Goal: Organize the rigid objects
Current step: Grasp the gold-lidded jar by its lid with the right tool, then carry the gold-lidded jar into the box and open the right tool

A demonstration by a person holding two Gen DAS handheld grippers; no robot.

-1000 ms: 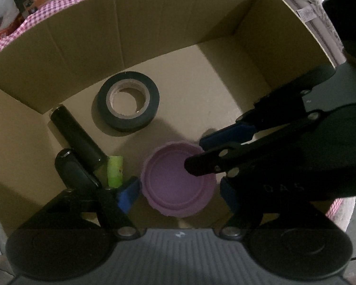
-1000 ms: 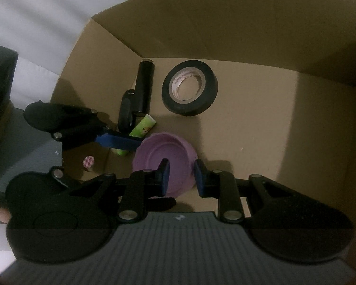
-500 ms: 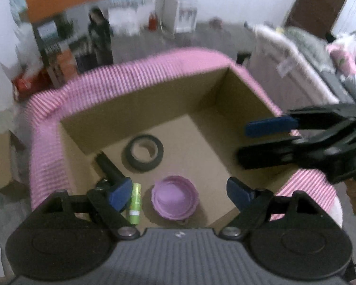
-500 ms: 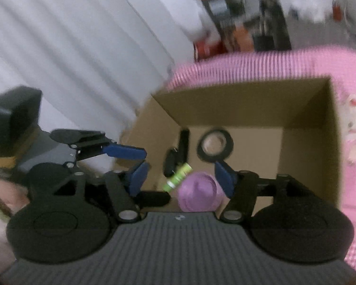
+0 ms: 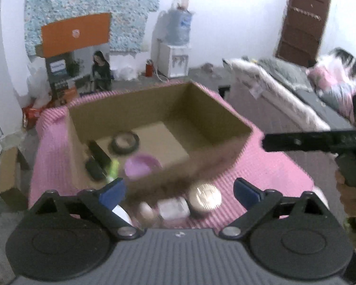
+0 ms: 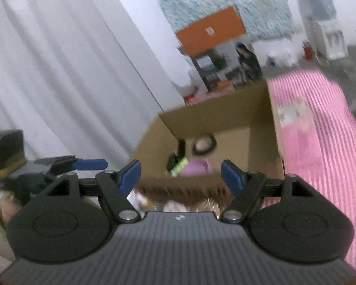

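While both grippers' fingers (image 5: 111, 191) spread wide, empty, cardboard box (image 5: 216, 121) holds tape roll (image 5: 125, 141), purple lid (image 5: 142, 167).

Upper center: water dispenser (image 5: 175, 54)
Upper right: brown door (image 5: 301, 21)
Upper left: orange board (image 5: 76, 33)
Right: bed (image 5: 284, 90)
Left: white curtain (image 6: 47, 59)

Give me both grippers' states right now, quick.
Left gripper: open, holding nothing; jaws have just been opening.
Right gripper: open, holding nothing; jaws have just been opening, with the purple lid lying in the cardboard box.
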